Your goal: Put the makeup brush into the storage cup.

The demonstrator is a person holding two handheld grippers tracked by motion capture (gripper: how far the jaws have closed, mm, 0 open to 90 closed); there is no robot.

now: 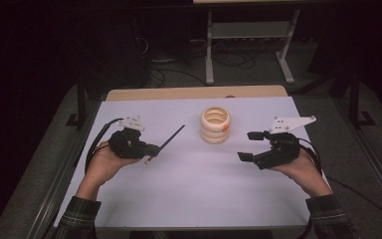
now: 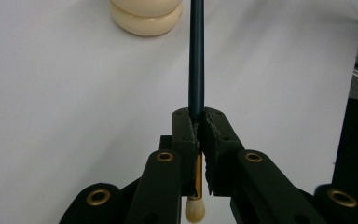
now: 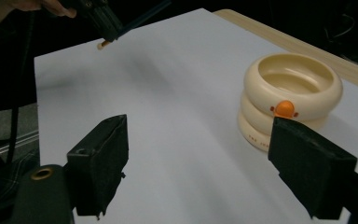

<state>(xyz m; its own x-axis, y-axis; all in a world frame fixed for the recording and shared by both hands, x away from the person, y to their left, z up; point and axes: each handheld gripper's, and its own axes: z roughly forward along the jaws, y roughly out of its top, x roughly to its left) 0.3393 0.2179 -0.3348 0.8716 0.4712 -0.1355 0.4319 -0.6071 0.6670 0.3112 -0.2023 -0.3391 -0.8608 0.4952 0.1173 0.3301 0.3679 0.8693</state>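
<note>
My left gripper (image 1: pixel 151 149) is shut on a paintbrush (image 1: pixel 171 139) with a dark slim handle pointing toward the far right. In the left gripper view the jaws (image 2: pixel 199 126) clamp the handle (image 2: pixel 196 60) just above its gold ferrule, and the pale bristles hang below them. A cream ribbed cup (image 1: pixel 215 124) with an orange dot stands at the table's middle back. My right gripper (image 1: pixel 248 146) hovers to its right, open, nothing between its pads. In the right gripper view the cup (image 3: pixel 291 93) sits beyond the right pad (image 3: pixel 307 163), and the left gripper (image 3: pixel 105 23) shows far off.
A white sheet (image 1: pixel 194 189) covers the table, with a strip of bare wood (image 1: pixel 194 93) along the far edge. Behind the table stands a metal frame (image 1: pixel 248 35) amid floor cables. Dark metal rails run down both sides of the table.
</note>
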